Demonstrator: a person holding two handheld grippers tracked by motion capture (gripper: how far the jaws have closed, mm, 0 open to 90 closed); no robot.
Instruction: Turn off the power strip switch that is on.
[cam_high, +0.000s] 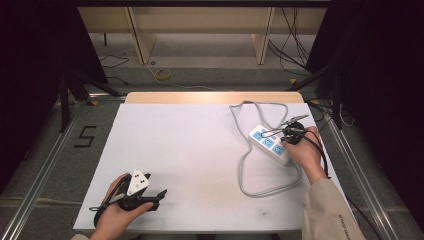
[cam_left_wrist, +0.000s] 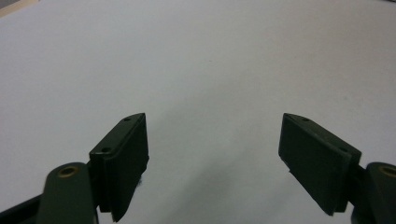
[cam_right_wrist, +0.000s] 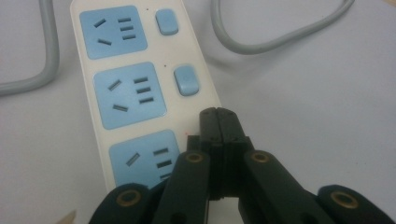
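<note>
Right now the power strip (cam_high: 270, 144) lies at the right side of the white table (cam_high: 190, 150), set at a slant, with its grey cord (cam_high: 245, 165) looping out toward the table's far edge and back in a long bend toward the near edge. The right gripper view shows 3 blue sockets (cam_right_wrist: 130, 94) on the strip and 2 blue switches (cam_right_wrist: 186, 80) beside the 2 farther sockets.

The right gripper (cam_high: 292, 131), held in the right hand (cam_high: 305, 150), sits over the strip. In its own view the jaws are pressed together with nothing between them, and the tips (cam_right_wrist: 218, 120) rest at the strip's edge beside the nearest socket.

The left gripper (cam_high: 150, 196) is held in the left hand (cam_high: 116, 215) near the table's near left corner, well apart from the strip. Its jaws stand wide apart over bare table, empty.
</note>
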